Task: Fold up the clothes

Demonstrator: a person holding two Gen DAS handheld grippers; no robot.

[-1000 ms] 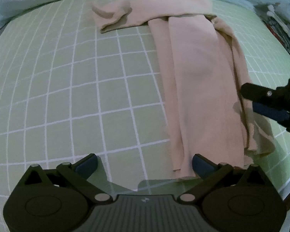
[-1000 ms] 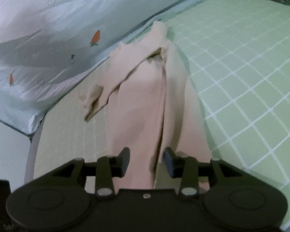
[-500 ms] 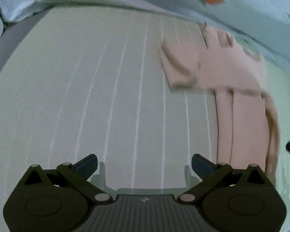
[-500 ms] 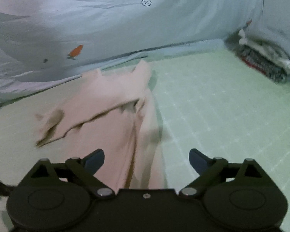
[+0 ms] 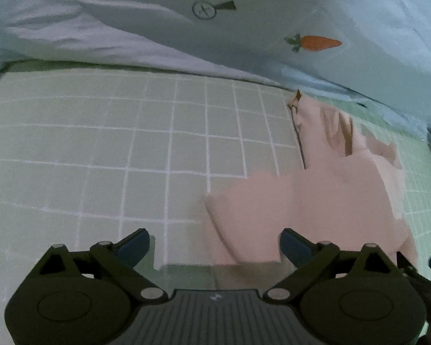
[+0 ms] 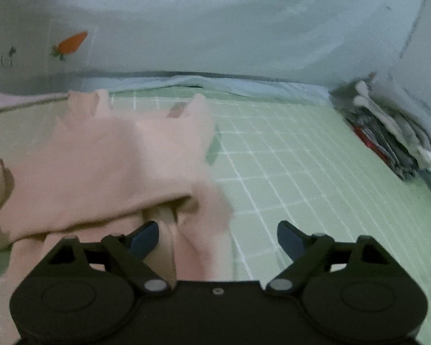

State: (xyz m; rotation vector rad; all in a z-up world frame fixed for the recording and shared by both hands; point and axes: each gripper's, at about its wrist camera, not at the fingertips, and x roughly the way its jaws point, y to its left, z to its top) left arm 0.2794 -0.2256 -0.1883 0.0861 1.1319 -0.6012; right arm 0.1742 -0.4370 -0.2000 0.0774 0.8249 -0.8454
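A bed (image 5: 106,149) under a green grid-lined sheet fills both views, with a pale blue duvet (image 5: 244,28) printed with carrots heaped along its far side and a stack of folded laundry (image 6: 393,138) against the far right corner. On the sheet lies the pink garment (image 5: 316,201), a long-sleeved top already narrowed lengthwise, its collar end toward the duvet and one sleeve (image 5: 244,221) lying across toward the open sheet.

The left gripper (image 5: 215,244) hovers over that sleeve's end; its jaws stand wide and have just been closing a little, with the cuff edge lying below and between them but nothing pinched. The right gripper (image 6: 218,238) sits at the garment's right edge, jaws likewise wide after just easing in slightly; loose folds of cloth lie by its left finger while its right finger is over bare sheet.

The step in hand looks like tucking the sleeve in. To do it well, each gripper should come down on a single clear edge, pinch all layers together, and carry the cloth across level so the earlier folds do not slide open.
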